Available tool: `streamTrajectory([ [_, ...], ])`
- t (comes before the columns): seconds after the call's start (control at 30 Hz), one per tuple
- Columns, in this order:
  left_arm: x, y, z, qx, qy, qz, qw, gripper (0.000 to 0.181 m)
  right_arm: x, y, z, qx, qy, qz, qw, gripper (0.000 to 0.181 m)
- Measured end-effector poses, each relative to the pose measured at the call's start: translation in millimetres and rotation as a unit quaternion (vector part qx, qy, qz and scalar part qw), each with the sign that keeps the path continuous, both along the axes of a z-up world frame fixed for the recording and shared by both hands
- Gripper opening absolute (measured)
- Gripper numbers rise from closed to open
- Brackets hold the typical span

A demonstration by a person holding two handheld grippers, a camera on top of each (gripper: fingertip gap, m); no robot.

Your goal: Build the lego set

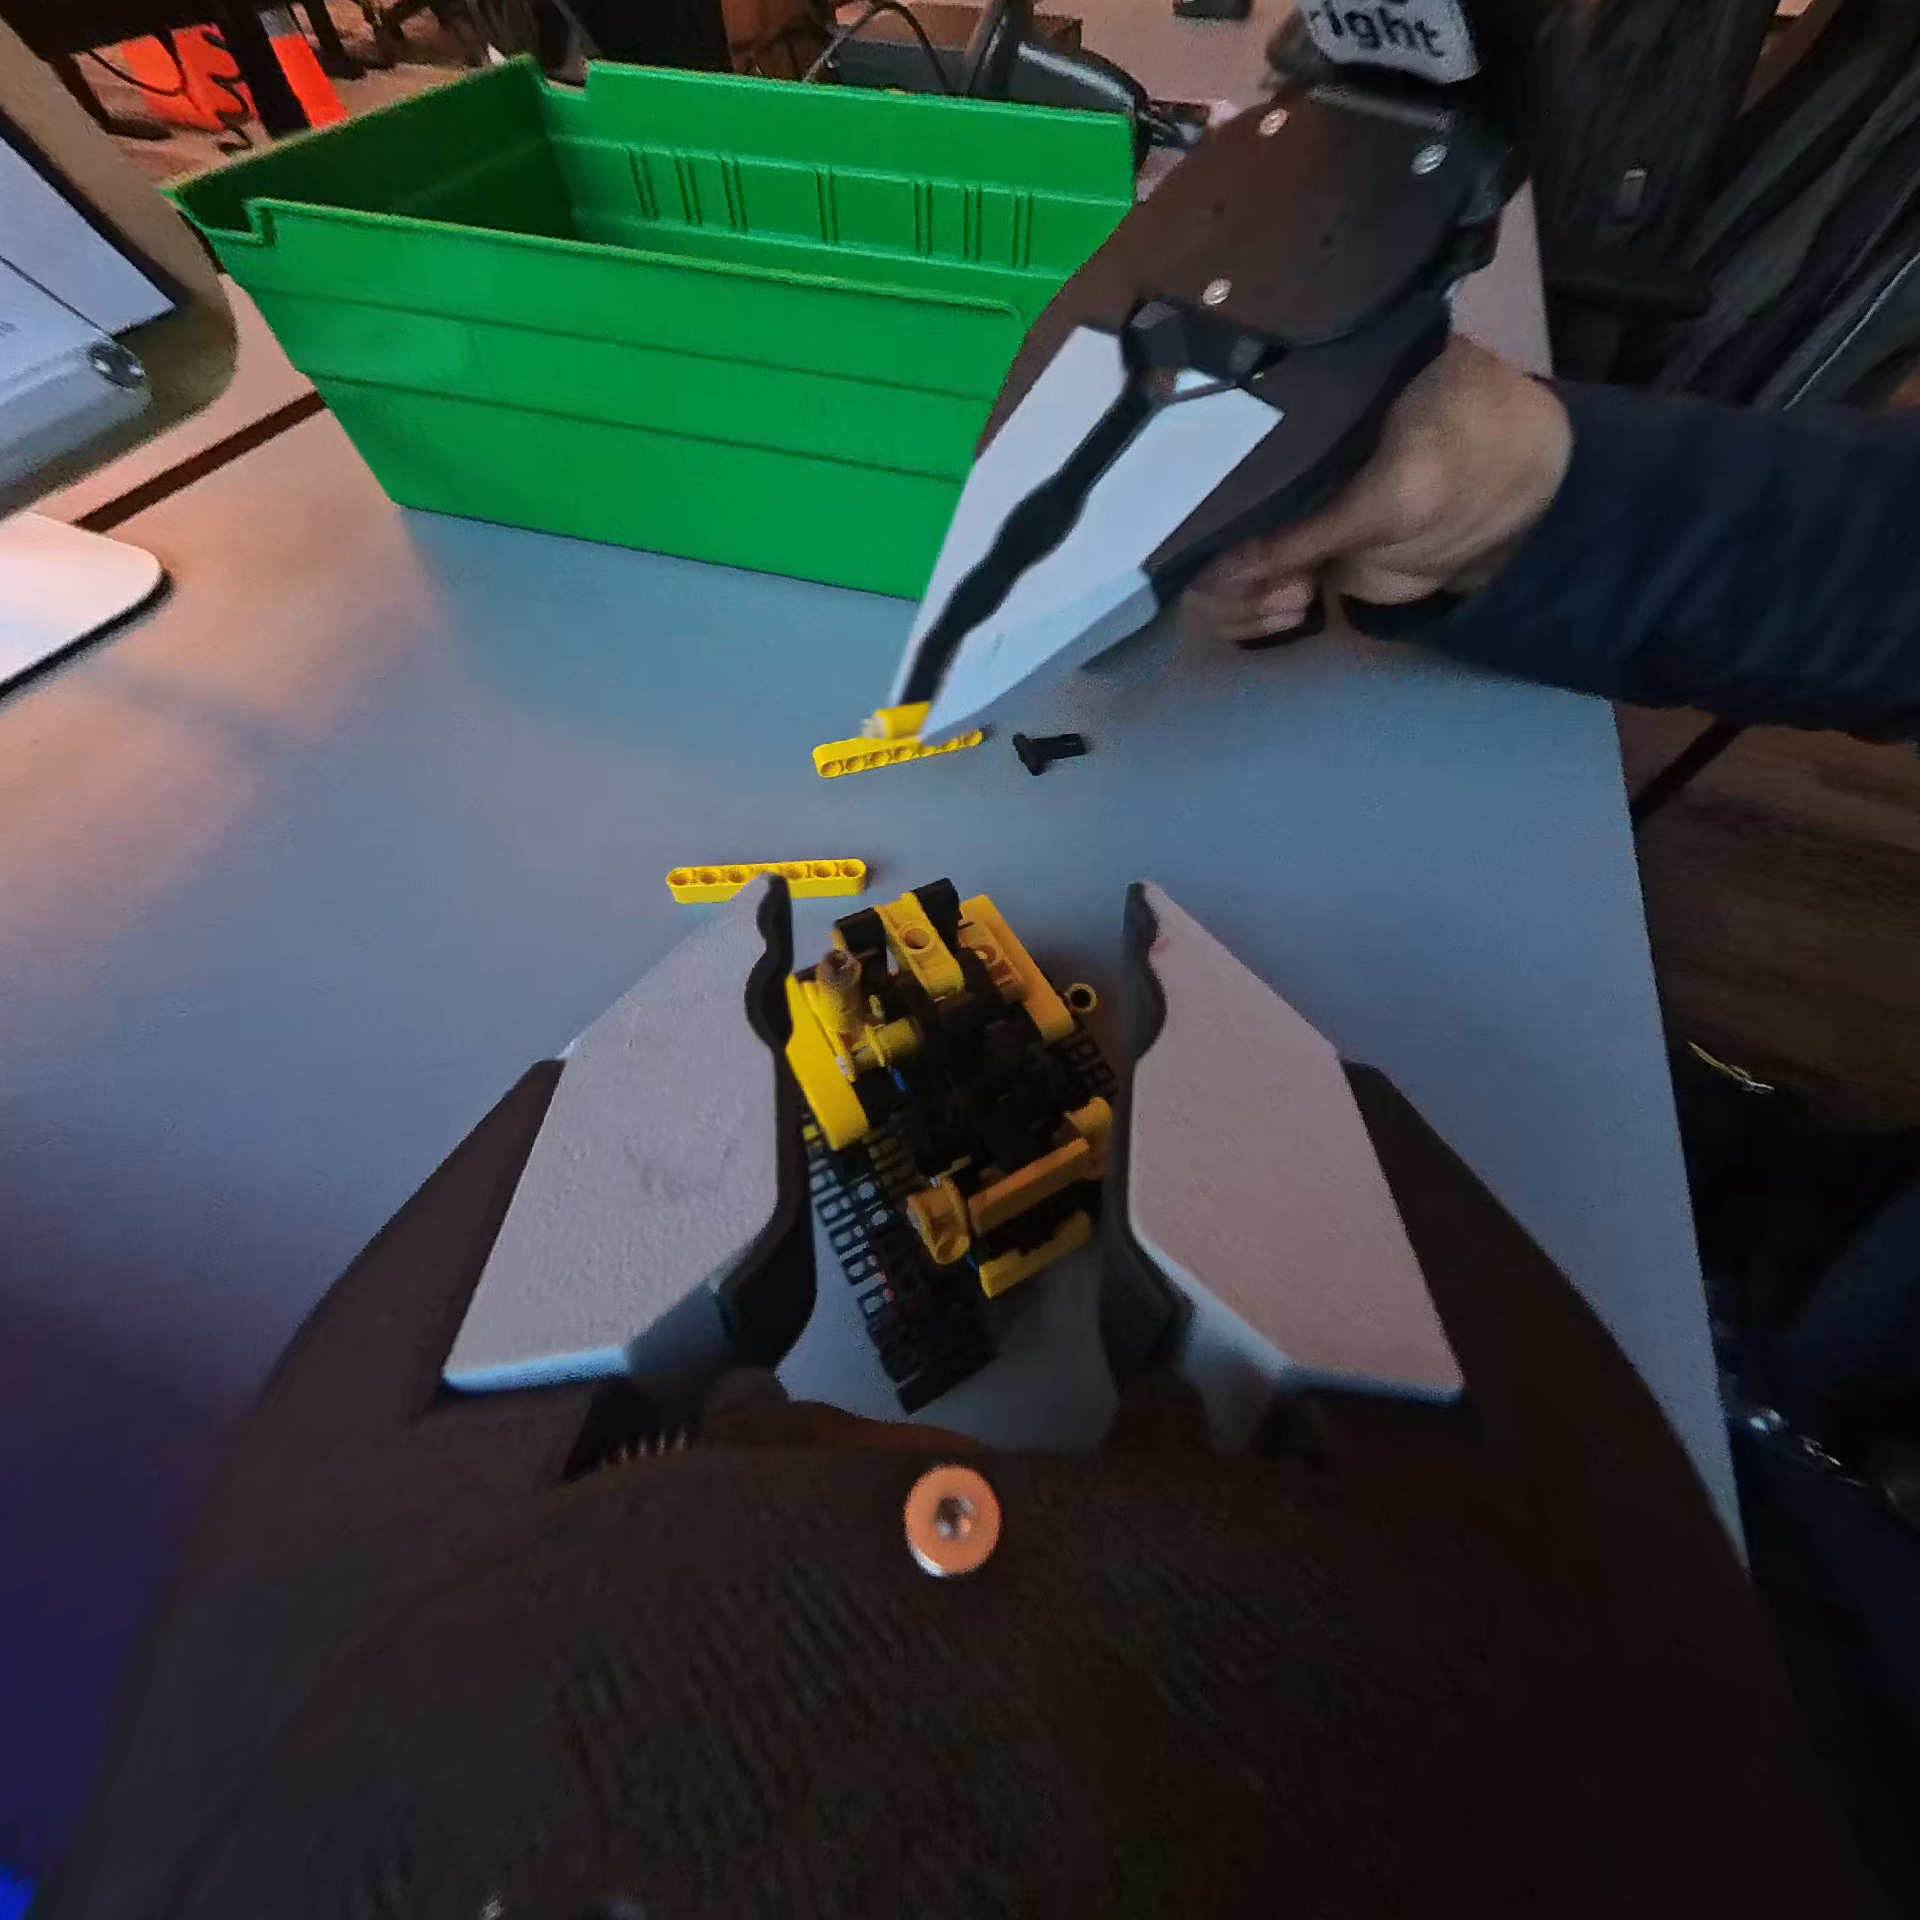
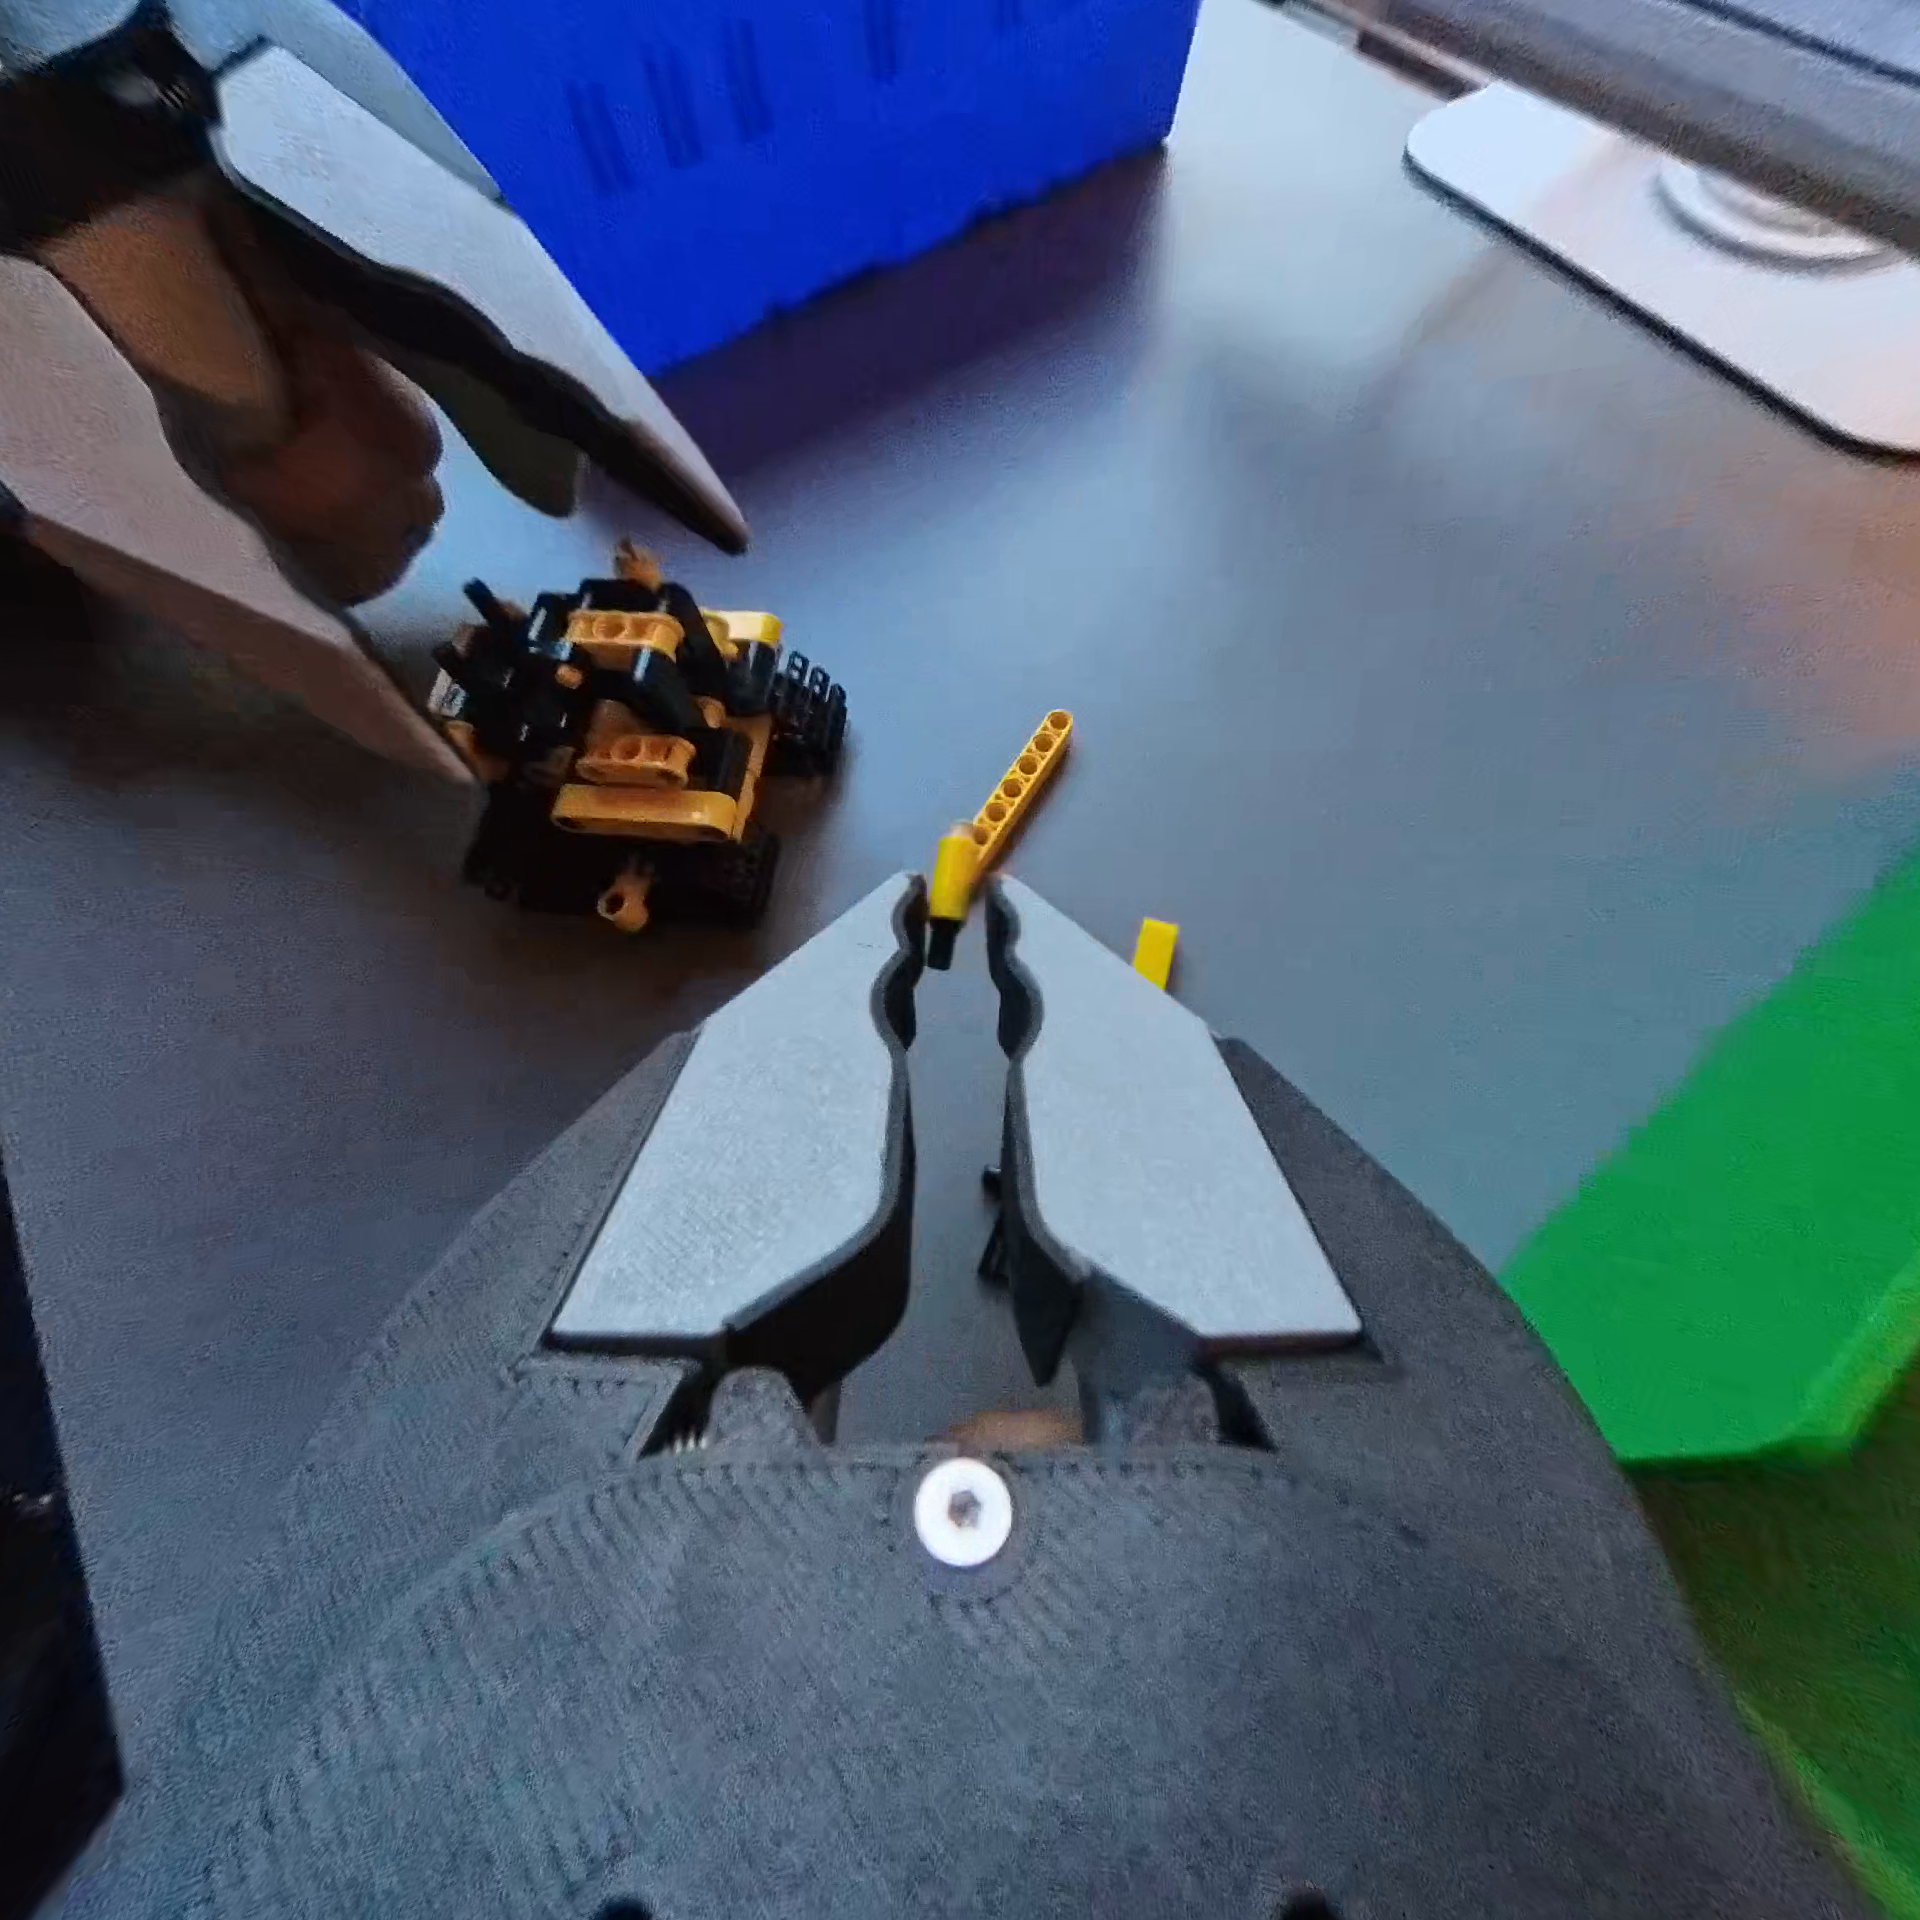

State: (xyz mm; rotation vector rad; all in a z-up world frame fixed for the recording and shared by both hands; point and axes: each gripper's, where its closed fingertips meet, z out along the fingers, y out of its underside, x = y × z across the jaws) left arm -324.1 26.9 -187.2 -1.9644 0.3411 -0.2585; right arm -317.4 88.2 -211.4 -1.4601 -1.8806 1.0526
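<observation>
A yellow and black tracked lego model (image 1: 956, 1091) stands on the grey table between the fingers of my left gripper (image 1: 956, 904), which is open around it without touching. The model also shows in the right wrist view (image 2: 634, 748), with the left gripper (image 2: 447, 623) over it. My right gripper (image 2: 956, 904) is shut on a small yellow piece (image 2: 951, 878) with a black end, low over the table. In the left wrist view the right gripper (image 1: 909, 717) holds that piece (image 1: 899, 719) just above a yellow beam (image 1: 899, 750). A second yellow beam (image 1: 769, 878) lies by my left fingertip.
A green bin (image 1: 644, 312) stands at the back of the table, close behind the right gripper. A loose black pin (image 1: 1047, 750) lies right of the far beam. A blue bin (image 2: 831, 135) and a monitor stand (image 2: 1662, 260) are farther off. The table edge (image 1: 1652, 1039) runs down the right.
</observation>
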Motion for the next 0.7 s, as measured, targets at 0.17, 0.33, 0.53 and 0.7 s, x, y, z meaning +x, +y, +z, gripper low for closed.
streamTrajectory([
  [0.17,-5,-1,5,0.007,-0.013,0.005,1.0,0.052,12,0,-37,0.021,-0.075,0.011,0.997,0.004],
  [0.33,-5,-3,6,0.016,0.017,0.004,1.0,0.047,24,-11,-6,0.065,-0.005,0.046,0.997,0.004],
  [0.53,31,-9,6,0.033,0.099,-0.079,0.991,0.013,41,-49,30,0.136,0.115,0.151,0.972,0.004],
  [0.7,49,-7,-1,0.026,0.121,-0.102,0.987,0.018,49,-76,34,0.21,0.156,0.219,0.94,0.004],
])
